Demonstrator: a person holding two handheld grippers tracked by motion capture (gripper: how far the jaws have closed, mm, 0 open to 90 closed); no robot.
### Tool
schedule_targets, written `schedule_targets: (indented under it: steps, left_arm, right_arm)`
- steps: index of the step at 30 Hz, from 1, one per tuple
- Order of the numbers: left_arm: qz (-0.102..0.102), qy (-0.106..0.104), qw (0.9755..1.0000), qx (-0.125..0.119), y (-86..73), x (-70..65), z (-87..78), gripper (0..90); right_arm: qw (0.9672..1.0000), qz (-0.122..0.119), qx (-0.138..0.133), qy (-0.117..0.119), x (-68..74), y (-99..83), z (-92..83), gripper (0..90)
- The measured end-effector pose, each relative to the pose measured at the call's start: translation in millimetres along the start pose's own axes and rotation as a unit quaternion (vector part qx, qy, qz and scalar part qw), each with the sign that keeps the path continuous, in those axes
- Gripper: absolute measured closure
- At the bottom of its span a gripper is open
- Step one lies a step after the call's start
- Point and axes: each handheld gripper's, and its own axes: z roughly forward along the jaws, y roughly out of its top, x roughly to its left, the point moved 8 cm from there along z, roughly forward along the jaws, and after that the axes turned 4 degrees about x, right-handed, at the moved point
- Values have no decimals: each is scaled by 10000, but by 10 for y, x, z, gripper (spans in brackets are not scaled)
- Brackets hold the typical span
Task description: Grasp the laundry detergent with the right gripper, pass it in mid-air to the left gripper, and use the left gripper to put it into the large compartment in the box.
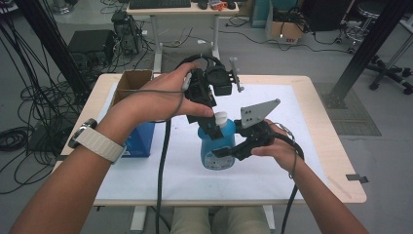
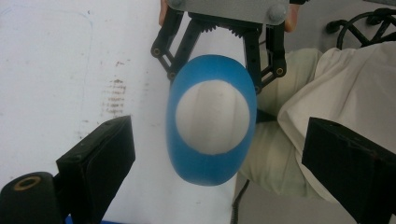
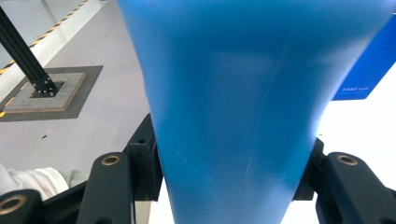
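Cables, a second desk and black frame posts crowd the grey floor behind a pale wooden worktop (image 1: 336, 146) covered by a white mat (image 1: 146, 175). Near the middle of that mat stands a blue bottle (image 1: 217, 148) with a white cap (image 1: 221, 118), upright, with a blue box (image 1: 141, 139) to its left and an open cardboard box (image 1: 131, 80) farther back.

From the side, the right gripper (image 1: 229, 152) is clamped on the bottle's body; in the right gripper view the blue wall fills the space between its fingers (image 3: 114, 186), which press it on both flanks. From above, the left gripper (image 1: 210, 124) hangs over the cap. In the left gripper view its fingers (image 2: 100, 156) stand wide apart, with the cap between them and untouched, holding nothing.

The likely job is to take the cap off, and several things could spoil it. From overhead the bottle sits nearer the left finger than the right, so if the fingers close now one pad may meet the cap first and push the neck sideways. The right grip is on a smooth, tapering body; a twist at the top could turn the bottle inside it. If the grip slips, the bottle could tip and spill on the mat once the cap is loose. The trailing cable (image 1: 163, 161) hangs near the bottle and could snag.
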Motion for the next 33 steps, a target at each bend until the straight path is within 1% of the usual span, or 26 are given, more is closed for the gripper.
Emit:
schedule_targets:
  steps: [5,10,15,16,18,19,24,27,33]
  left_arm:
    - [-6,-6,10000,8,0,-4,-1,98]
    - [23,53,10000,11,3,4,-7,97]
    - [13,61,10000,-10,3,6,-10,98]
    - [29,91,10000,-11,3,11,-13,97]
    - [25,77,10000,-12,4,8,-13,97]
    - [32,78,10000,-33,7,9,-9,97]
    - [32,55,10000,-21,12,3,5,94]
    - [48,45,10000,10,13,4,10,95]
    - [30,35,10000,-22,17,7,21,95]
  right_arm:
    - [10000,6,-3,4,1,0,-1,431]
    - [10000,9,-15,-7,0,4,-1,431]
    - [10000,21,-27,-17,-8,2,-6,431]
    - [10000,20,-23,-18,-9,1,-6,431]
    - [10000,19,-25,19,-7,1,-2,431]
    - [10000,19,-24,-26,-13,0,-5,431]
    - [10000,25,-18,17,-6,-3,-1,431]
    - [10000,42,-42,-14,-8,0,2,431]
    - [10000,39,-34,-3,-8,3,-3,431]
